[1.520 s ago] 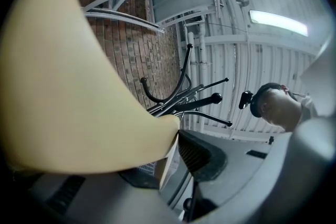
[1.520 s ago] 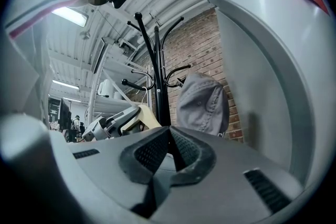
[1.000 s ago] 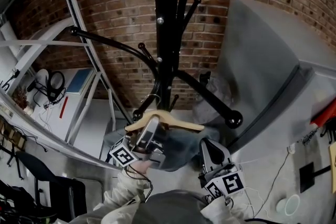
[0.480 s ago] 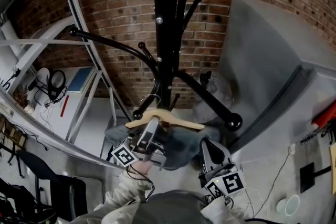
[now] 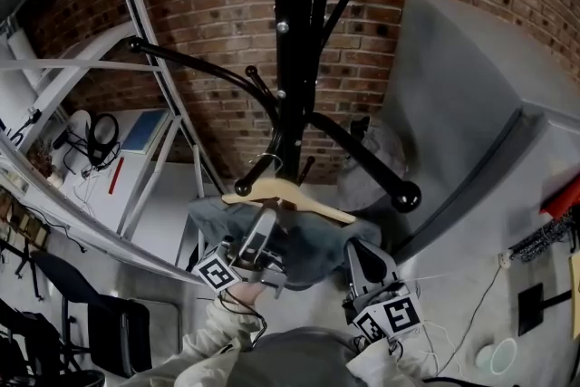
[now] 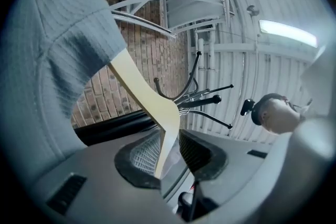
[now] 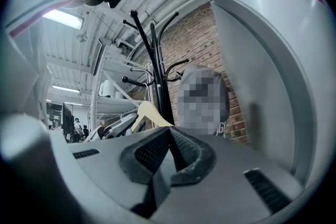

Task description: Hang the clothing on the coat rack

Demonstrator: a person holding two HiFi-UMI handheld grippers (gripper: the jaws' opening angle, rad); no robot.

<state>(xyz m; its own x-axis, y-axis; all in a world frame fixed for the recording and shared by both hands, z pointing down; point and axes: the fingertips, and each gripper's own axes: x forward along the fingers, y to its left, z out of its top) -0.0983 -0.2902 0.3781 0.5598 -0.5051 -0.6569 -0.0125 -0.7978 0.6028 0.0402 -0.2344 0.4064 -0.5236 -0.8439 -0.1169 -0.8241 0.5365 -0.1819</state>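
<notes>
The black coat rack stands in front of me, its curved arms ending in knobs. A pale wooden hanger carries a grey-blue garment just below the rack's lower left arm knob. My left gripper is shut on the hanger's wooden body from below. In the left gripper view the hanger runs down between the jaws of the left gripper, with the garment draped at left. My right gripper sits lower right of the garment, and in its own view the right gripper is shut on nothing.
A white metal shelving frame slants past on the left, before a brick wall. A large grey panel fills the right. A grey cloth item hangs behind the rack. A black chair stands lower left.
My left gripper has lifted the hanger and garment slightly, and the hanger's left end now tilts up towards the rack's lower arm knob. The right gripper has stayed in place.
</notes>
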